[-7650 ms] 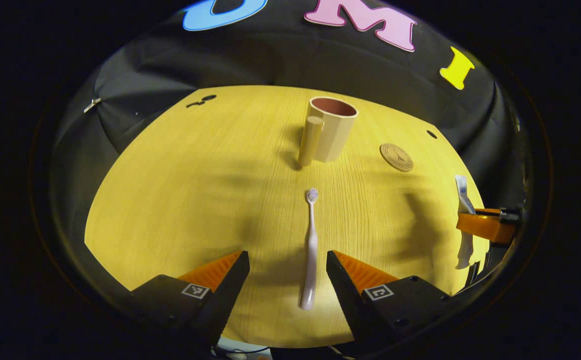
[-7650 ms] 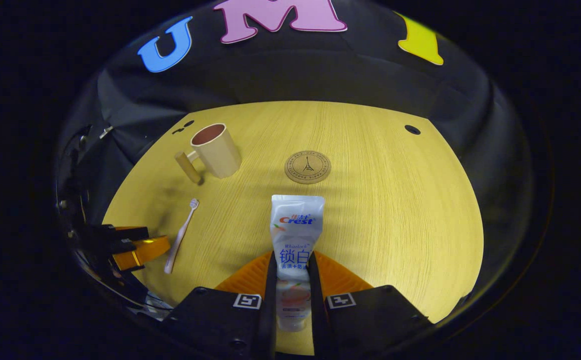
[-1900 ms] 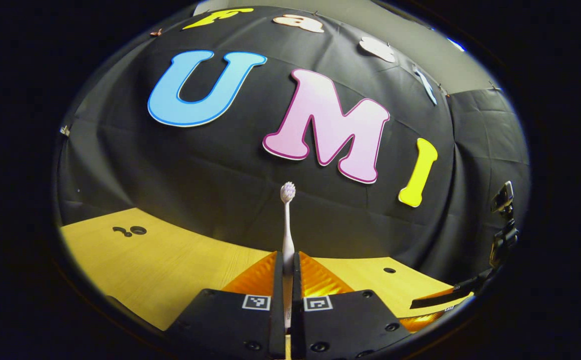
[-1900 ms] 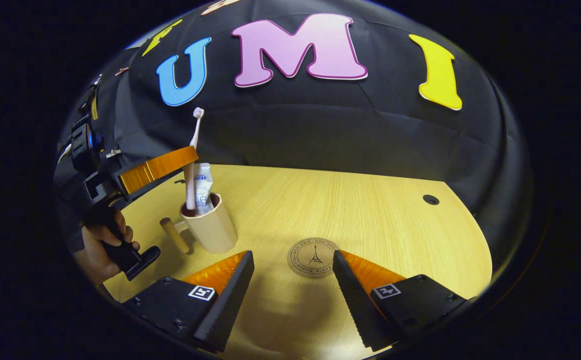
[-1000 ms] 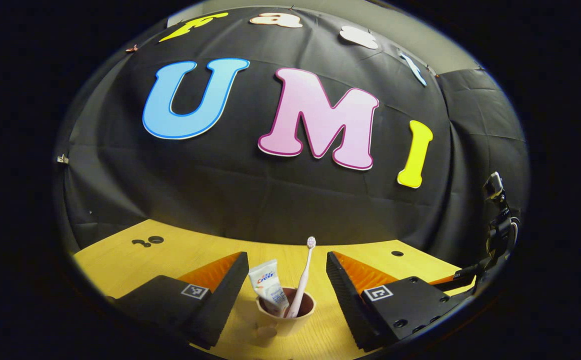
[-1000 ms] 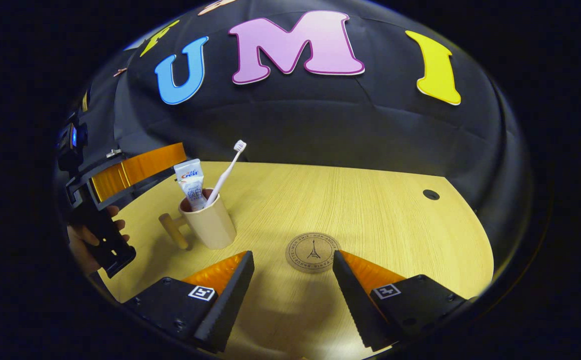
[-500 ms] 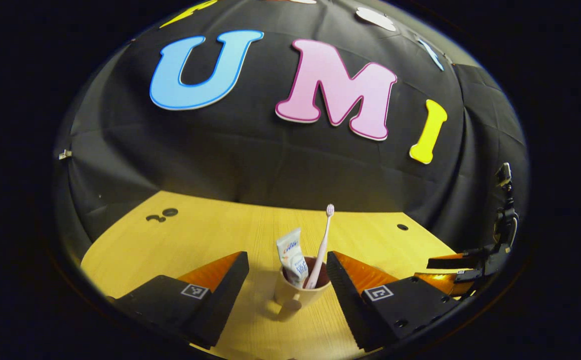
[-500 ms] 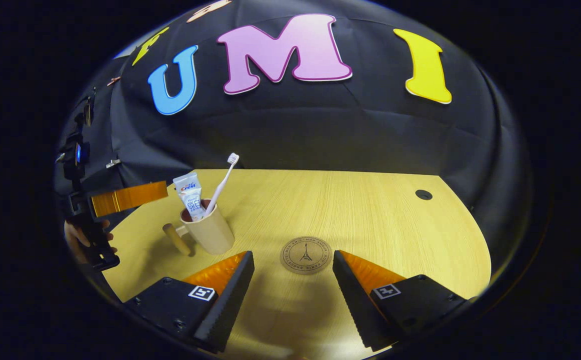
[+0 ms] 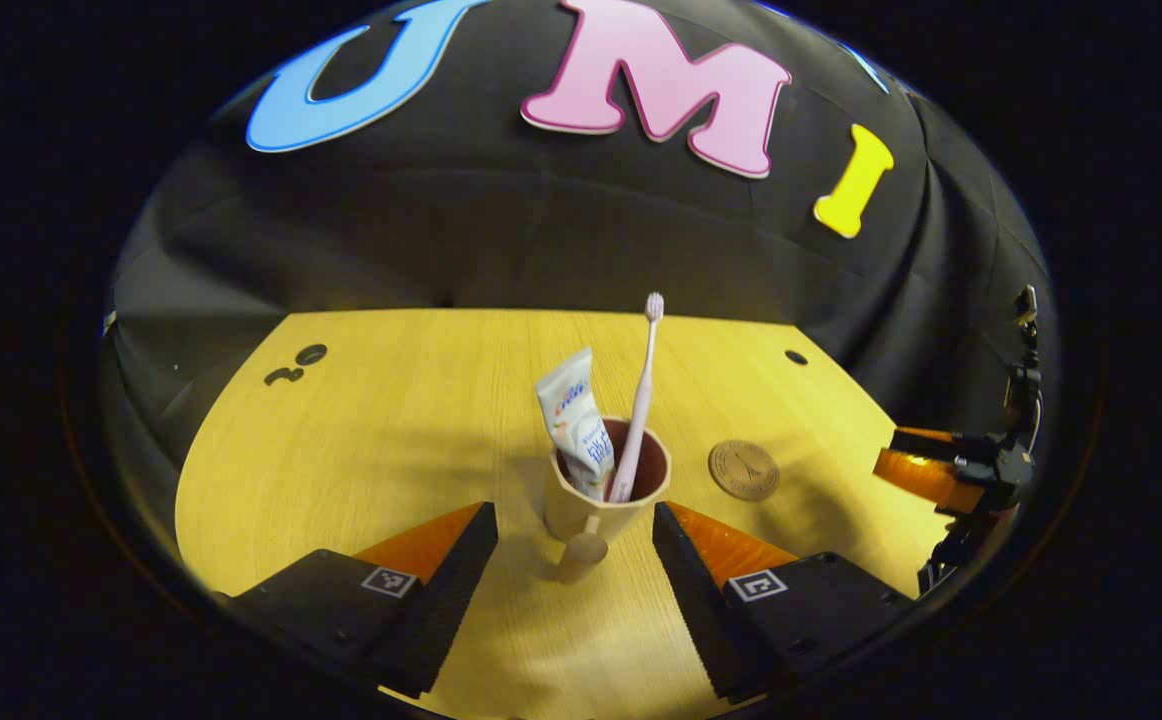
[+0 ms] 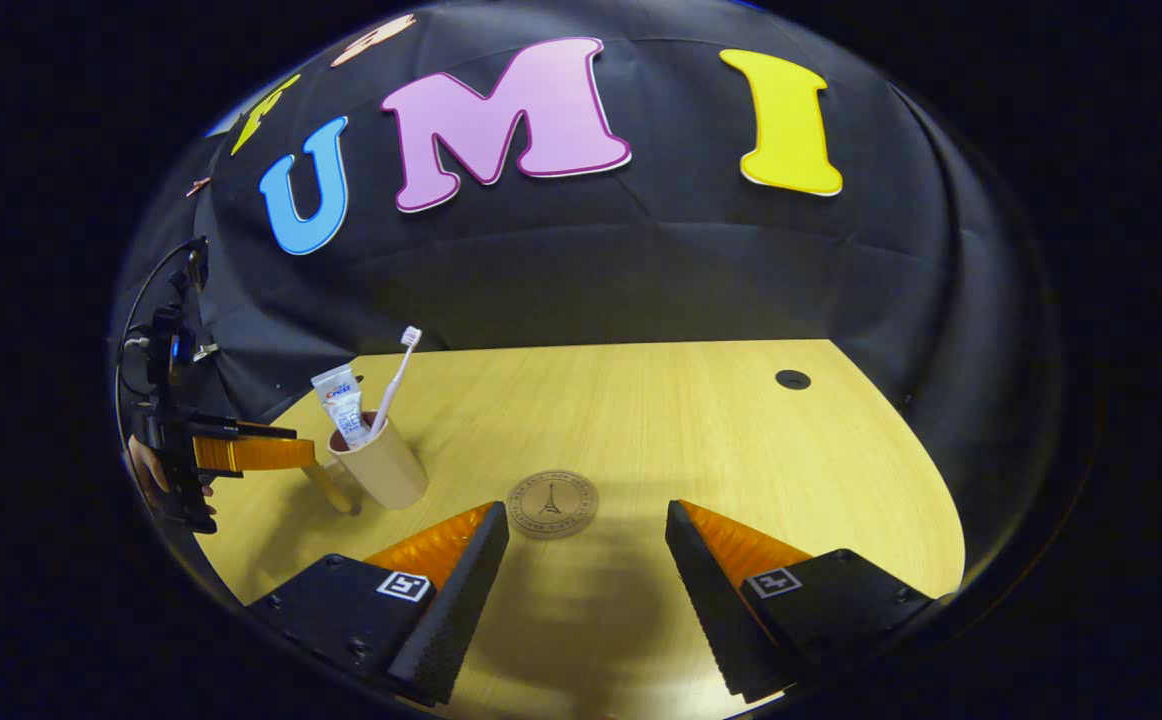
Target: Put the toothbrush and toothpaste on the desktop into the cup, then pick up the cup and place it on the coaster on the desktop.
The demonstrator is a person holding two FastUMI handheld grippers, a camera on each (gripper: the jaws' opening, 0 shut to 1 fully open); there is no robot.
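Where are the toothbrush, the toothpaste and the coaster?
toothbrush [image 9: 642, 400]: left gripper view, on its handle.
toothpaste [image 9: 573, 405]: left gripper view, on the tube's body.
coaster [image 10: 552, 504]: right gripper view, on its centre.

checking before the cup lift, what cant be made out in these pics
- Lower ends of toothbrush and toothpaste: hidden inside the cup, both views.
- Coaster rim text: too small to read.
- Hand holding the left gripper: mostly hidden behind it at the right gripper view's edge.
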